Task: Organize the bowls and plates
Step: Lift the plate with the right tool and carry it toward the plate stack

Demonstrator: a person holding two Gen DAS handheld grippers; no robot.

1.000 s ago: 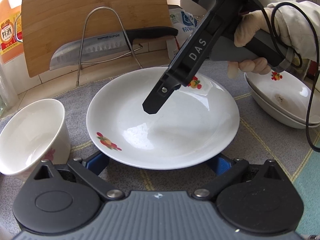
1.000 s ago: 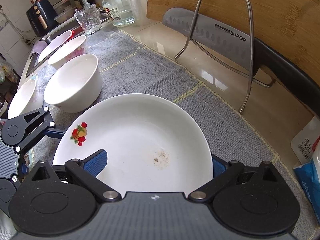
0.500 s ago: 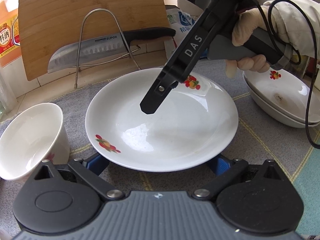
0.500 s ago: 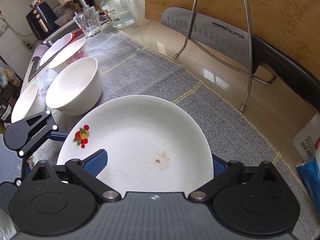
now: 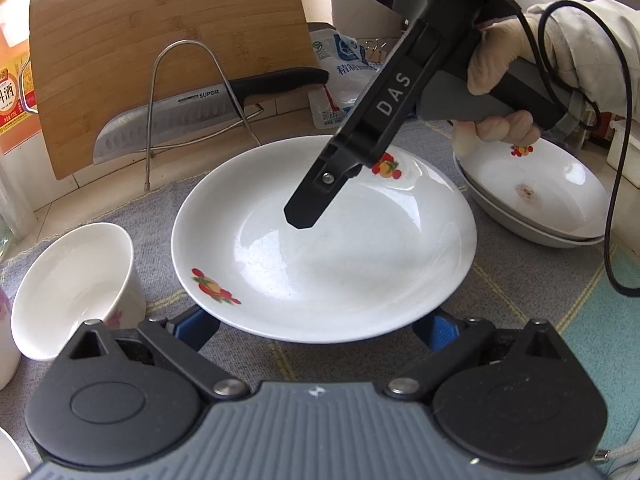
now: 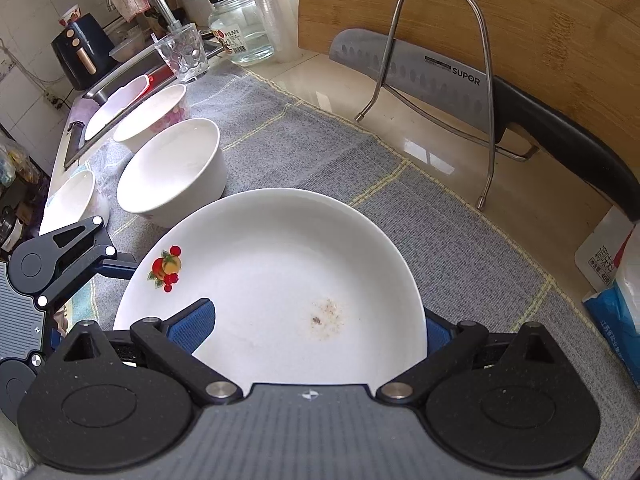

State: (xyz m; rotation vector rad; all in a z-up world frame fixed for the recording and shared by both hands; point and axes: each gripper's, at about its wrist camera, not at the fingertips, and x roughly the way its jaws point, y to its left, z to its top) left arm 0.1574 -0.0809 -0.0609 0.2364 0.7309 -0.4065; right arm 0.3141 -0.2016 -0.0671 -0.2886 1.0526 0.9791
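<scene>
Spreading wide, the left gripper [image 5: 316, 326] has its blue-padded fingers [image 5: 198, 326] on either side of the near rim of a shallow white ceramic plate [image 5: 340, 276], holding nothing. This plate sits on the grey woven counter mat [image 5: 520, 280], glossy, with one red-and-orange fruit motif on its near-left rim and another on its far rim. Over it hangs the right gripper [image 5: 304, 216], held by a gloved hand [image 5: 496, 80]; from the left wrist view only one black finger tip shows. From the right wrist view its fingers are also parted, one blue pad lying over the inside of the plate and the other outside the rim, so it does not pinch the plate; a faint brown speckled stain marks the plate's middle there. At the mat's left side stands a deep white bowl [image 5: 76, 288] with a pink flower on its wall. Toward the right edge rests a stack of white fruit-printed plates [image 5: 540, 204], the top one carrying a brown stain. Farther back, on the bare counter, a steel knife with a black handle [image 5: 180, 120] lies in a wire rack [image 5: 188, 92] against a bamboo cutting board [image 5: 160, 40].
</scene>
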